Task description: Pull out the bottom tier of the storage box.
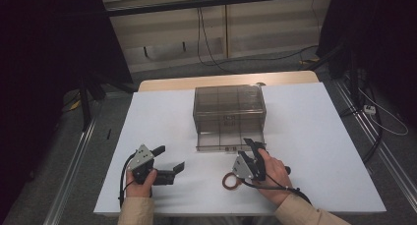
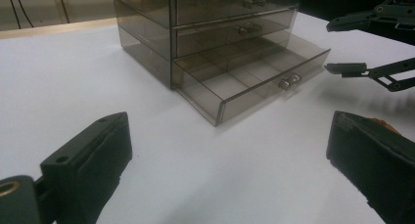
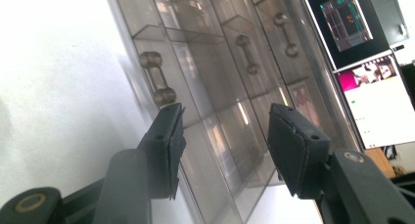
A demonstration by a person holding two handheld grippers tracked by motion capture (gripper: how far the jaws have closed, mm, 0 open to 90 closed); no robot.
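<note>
Drawers of stiff, slippery clear plastic look light; grip the small knob. Right gripper gapes empty near it; left gripper wide, empty.

I am working over a white worktop whose far edge shows a strip of bare wood. On it, near the middle and toward the far side, stands a smoky clear drawer cabinet with three drawers stacked one above the other. Its bottom drawer is pulled out toward me and rests just over the white surface; I can see dividers inside it and a small knob on its front. Near the front edge, right of centre, a brown ring lies flat on the surface, close to the open drawer's front but apart from it. I cannot tell what the ring is made of.
</note>
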